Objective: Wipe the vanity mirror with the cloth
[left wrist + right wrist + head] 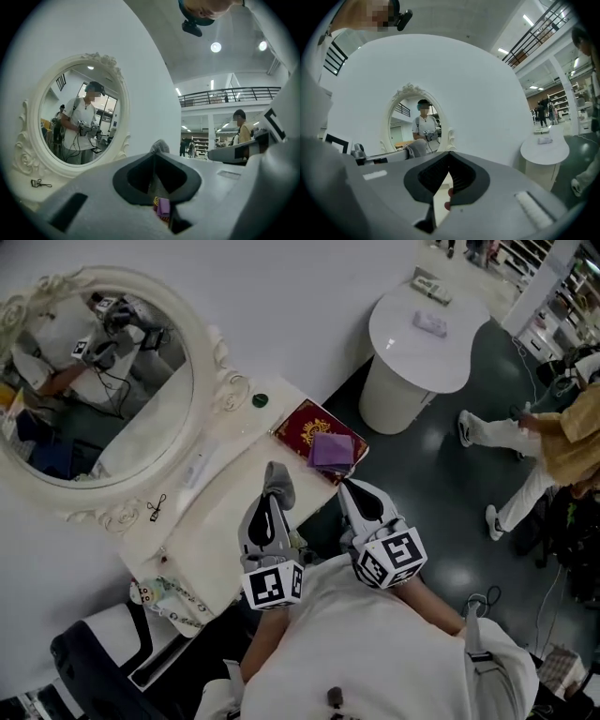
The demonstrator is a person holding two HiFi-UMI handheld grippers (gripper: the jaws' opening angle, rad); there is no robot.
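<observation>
The oval vanity mirror (98,381) in its ornate white frame leans against the wall at the upper left, above the white vanity top (220,521). It also shows in the left gripper view as the mirror (79,122) and in the right gripper view as the mirror (416,124). My left gripper (275,493) is shut on a grey cloth (278,479), whose tuft (160,146) pokes out past the jaws. It hovers over the vanity's front edge, apart from the glass. My right gripper (345,487) hangs beside it with jaws shut on nothing (449,152).
A red box (302,423) with a folded purple cloth (332,450) lies on the vanity's right end. A green knob (260,400) and an eyelash curler (156,508) sit near the mirror frame. A round white side table (427,329) stands beyond; a person (553,442) walks at right.
</observation>
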